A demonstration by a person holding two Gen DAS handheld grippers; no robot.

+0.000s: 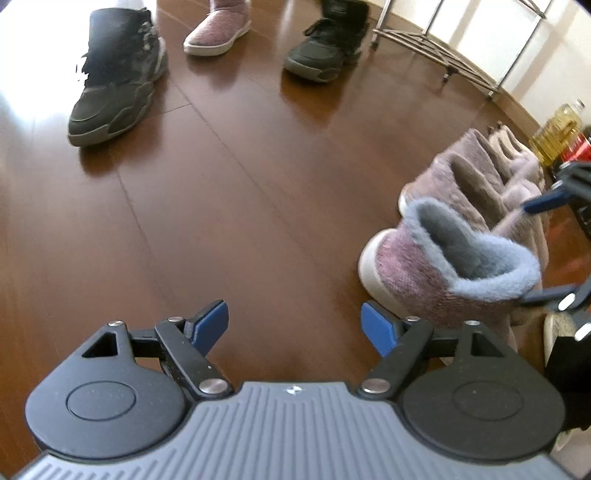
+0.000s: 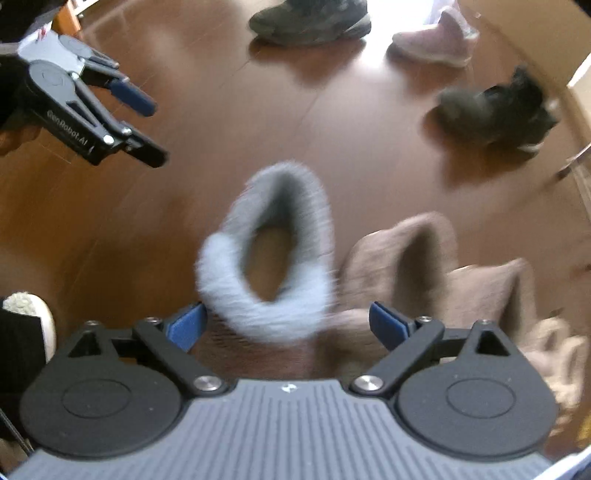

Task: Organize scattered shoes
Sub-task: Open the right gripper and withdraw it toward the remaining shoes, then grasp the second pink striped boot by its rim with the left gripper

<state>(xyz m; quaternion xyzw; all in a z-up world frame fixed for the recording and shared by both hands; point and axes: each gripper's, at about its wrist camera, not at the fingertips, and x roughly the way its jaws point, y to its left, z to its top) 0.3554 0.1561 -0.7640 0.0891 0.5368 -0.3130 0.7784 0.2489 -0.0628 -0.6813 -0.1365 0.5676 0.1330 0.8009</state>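
A mauve ankle boot with a grey-blue fleece collar (image 1: 443, 258) stands on the wood floor beside two brownish-mauve boots (image 1: 480, 184). In the right wrist view the fleece-collared boot (image 2: 269, 258) sits just ahead of my right gripper (image 2: 288, 325), which is open with its fingers either side of the heel. My left gripper (image 1: 295, 325) is open and empty over bare floor, left of the boot. Farther off lie a dark sneaker (image 1: 118, 81), a pink boot (image 1: 218, 29) and a second dark shoe (image 1: 325, 48).
A metal shoe rack (image 1: 443, 48) stands by the wall at the far right. A bottle of yellow liquid (image 1: 557, 136) and a red item sit near the wall. A light slipper (image 2: 26, 314) is at the left edge of the right wrist view.
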